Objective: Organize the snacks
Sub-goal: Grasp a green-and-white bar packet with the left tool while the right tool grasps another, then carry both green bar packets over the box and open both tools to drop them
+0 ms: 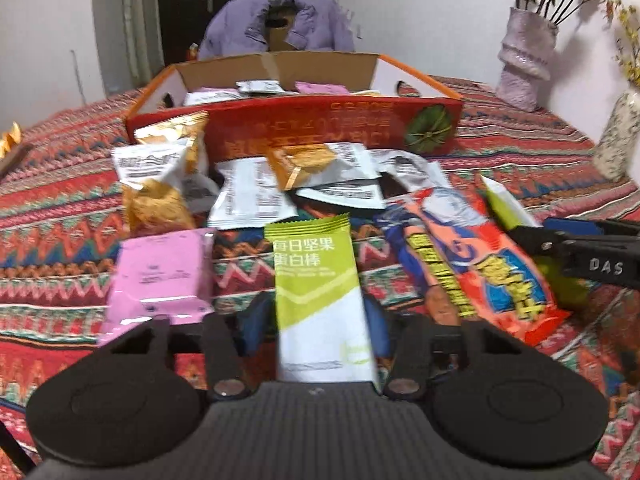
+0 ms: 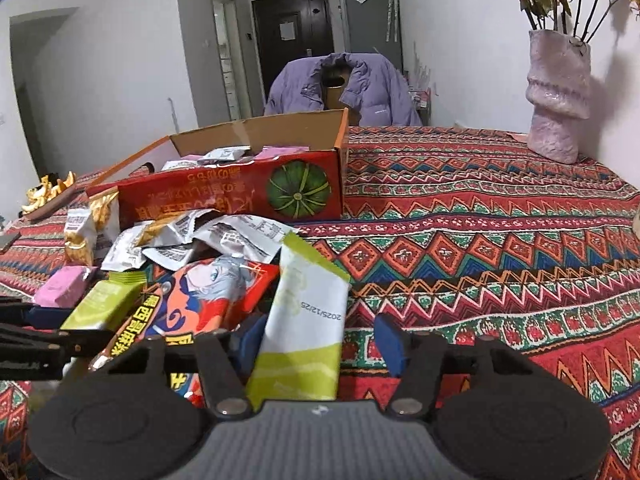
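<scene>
A green and white snack bar [image 1: 316, 276] lies lengthwise between the blue pads of my left gripper [image 1: 320, 320], which press on both its edges. A second green and white bar [image 2: 308, 320], date stamp up, leans in my right gripper [image 2: 320, 344]; its left pad touches the bar, but a gap shows at the right pad [image 2: 390, 344]. Behind the pile stands the open red cardboard box [image 1: 320, 128] with a pumpkin picture, holding several packets. The left wrist view shows the right gripper's finger [image 1: 560, 248] at the right edge.
Loose on the patterned cloth [image 2: 480, 240] lie a pink packet [image 1: 160, 276], an orange cartoon packet [image 1: 472, 256] and several white and gold packets [image 1: 248, 196]. A pink vase [image 2: 560, 92] with flowers stands at the back right. A purple jacket [image 2: 360, 84] hangs on a chair behind the box.
</scene>
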Demonstrator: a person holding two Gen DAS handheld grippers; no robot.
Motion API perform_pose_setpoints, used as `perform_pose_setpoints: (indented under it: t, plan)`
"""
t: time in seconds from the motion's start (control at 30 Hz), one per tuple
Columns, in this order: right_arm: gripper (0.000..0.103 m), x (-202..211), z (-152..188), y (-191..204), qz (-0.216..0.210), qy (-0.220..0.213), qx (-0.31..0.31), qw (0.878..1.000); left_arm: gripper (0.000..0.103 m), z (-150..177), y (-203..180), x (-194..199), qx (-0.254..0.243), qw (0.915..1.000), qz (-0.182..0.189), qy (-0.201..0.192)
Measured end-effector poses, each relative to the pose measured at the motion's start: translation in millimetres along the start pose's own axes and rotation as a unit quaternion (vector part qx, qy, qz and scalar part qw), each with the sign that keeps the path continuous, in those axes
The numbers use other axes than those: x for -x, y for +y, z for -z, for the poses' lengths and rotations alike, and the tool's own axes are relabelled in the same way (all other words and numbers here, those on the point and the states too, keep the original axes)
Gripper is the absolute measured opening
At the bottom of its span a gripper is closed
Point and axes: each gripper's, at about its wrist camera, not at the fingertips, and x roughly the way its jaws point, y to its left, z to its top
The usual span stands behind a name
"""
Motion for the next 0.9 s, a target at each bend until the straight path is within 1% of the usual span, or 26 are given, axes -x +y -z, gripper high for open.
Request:
perform_pose_setpoints:
  t: [0.03,0.07,0.13,0.17,0.23,0.33,0.43,0.6,0.77,0.9]
  plan:
    - [0.039,-1,1,1,0.005,0.004,0.008,1.0,0.046,1,1,0,-0.003,1.0,-0.003,-0.002]
    - [0.039,-3,2,3,0.016,0.008,0.022,1.0,0.046,1,1,0,-0.005,1.0,-0.004,-0.002]
    - [0.039,-6,6,5,0.022,0.011,0.041,0.999,0.046,-1,0,-1,-0.002,1.0,-0.005,-0.001]
    - [0.039,-6,6,6,0.022,0.009,0.042,0.999,0.041,-3,-1,-3,-0.001,1.0,-0.006,-0.001]
    - [0.038,-6,4,5,0.021,0.011,0.04,0.999,0.036,-5,-2,-3,0.011,0.9998,-0.014,0.0]
    - [0.038,-2,4,5,0.022,0.012,0.043,0.999,0.035,-6,-1,4,0.019,0.9998,-0.011,-0.003]
    - [0.038,8,7,5,0.023,0.008,0.042,0.999,0.035,-3,1,19,0.018,0.9996,-0.016,-0.014]
    - [0.037,37,12,8,0.026,-0.009,0.042,0.999,0.035,6,5,55,0.022,0.9988,-0.019,-0.04]
    - [0.037,72,18,22,0.023,-0.034,0.053,0.998,0.035,18,10,90,0.03,0.9967,-0.03,-0.07]
    - [0.037,89,23,33,0.015,-0.043,0.061,0.997,0.035,26,14,108,0.037,0.9952,-0.033,-0.085]
